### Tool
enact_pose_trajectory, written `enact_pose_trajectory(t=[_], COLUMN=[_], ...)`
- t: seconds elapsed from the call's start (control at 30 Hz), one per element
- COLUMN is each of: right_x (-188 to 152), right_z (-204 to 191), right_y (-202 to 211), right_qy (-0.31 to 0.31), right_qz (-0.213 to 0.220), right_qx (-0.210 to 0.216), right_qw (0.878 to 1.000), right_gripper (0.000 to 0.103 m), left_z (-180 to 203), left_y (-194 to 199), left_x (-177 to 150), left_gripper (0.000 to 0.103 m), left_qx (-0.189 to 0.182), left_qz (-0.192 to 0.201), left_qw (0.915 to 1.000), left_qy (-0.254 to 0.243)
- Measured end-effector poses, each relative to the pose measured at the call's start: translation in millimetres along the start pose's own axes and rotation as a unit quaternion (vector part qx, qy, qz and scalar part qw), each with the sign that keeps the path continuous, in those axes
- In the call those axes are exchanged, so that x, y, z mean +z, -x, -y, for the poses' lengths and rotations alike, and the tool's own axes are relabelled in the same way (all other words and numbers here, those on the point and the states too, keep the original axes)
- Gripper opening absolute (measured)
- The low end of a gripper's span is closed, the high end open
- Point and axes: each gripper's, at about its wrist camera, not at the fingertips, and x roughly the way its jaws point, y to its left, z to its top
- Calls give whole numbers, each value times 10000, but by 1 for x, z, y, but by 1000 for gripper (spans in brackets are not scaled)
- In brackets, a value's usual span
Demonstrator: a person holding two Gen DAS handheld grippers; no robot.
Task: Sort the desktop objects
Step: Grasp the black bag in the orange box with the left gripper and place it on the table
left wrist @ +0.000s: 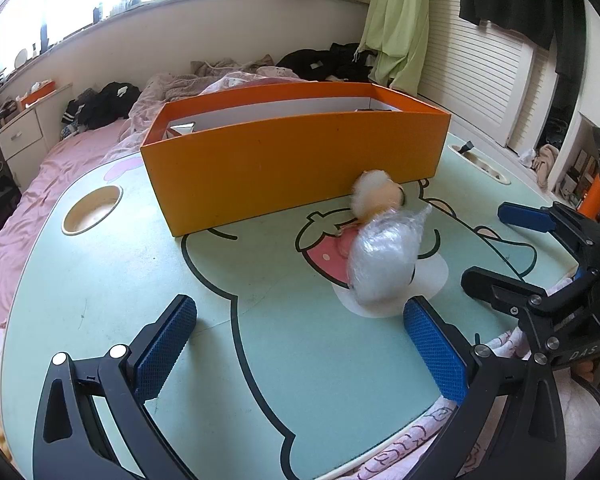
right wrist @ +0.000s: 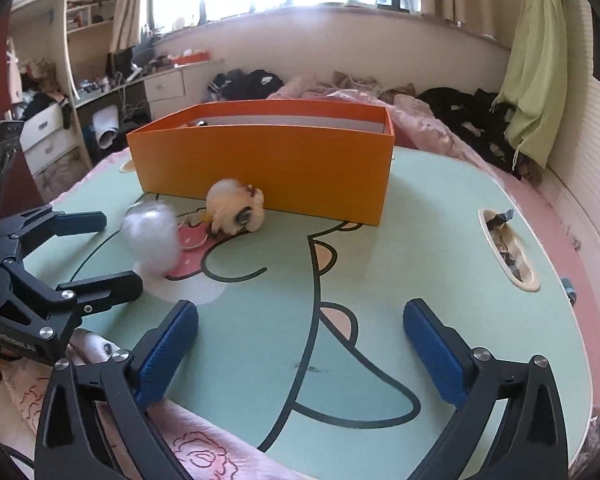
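A small doll with cream hair (left wrist: 380, 196) (right wrist: 236, 208) lies on the mint table (left wrist: 120, 280) against the near wall of the orange box (left wrist: 292, 168) (right wrist: 268, 160). A clear plastic-wrapped bundle (left wrist: 380, 256) (right wrist: 152, 240) touches it; both look blurred. My left gripper (left wrist: 300, 340) (right wrist: 122, 250) is open, its right finger just beside the bundle. My right gripper (right wrist: 300, 340) (left wrist: 484, 245) is open over bare table, to the right of the bundle, with nothing between its fingers.
The table has a round cup hole (left wrist: 92, 210) at the left and an oblong slot (right wrist: 508, 248) at the right with scraps in it. It stands on a bed with pink sheets (left wrist: 40, 184) and heaps of clothes behind the box.
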Motion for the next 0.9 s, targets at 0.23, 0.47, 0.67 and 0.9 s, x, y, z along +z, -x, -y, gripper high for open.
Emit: enact_pose_trajectory(t=[0.23, 0.47, 0.67, 0.9], right_x=[-2, -5, -4, -5], right_z=[-3, -1, -1, 0], right_y=[0, 1, 1, 0], right_qy=[-9, -17, -14, -25], right_qz=[42, 48, 55, 74], right_qx=[-9, -5, -3, -9], right_qw=[10000, 10000, 10000, 10000], right_gripper=[103, 103, 103, 103], left_z=[-1, 4, 14, 17], left_y=[-1, 22, -42, -144], left_x=[3, 73, 175, 189], left_gripper=[103, 103, 90, 85], left_qx=[46, -488, -1145, -1096], left_qz=[-33, 175, -864, -2246], left_qw=[10000, 9986, 9887, 9616], left_qy=[31, 81, 446, 1138])
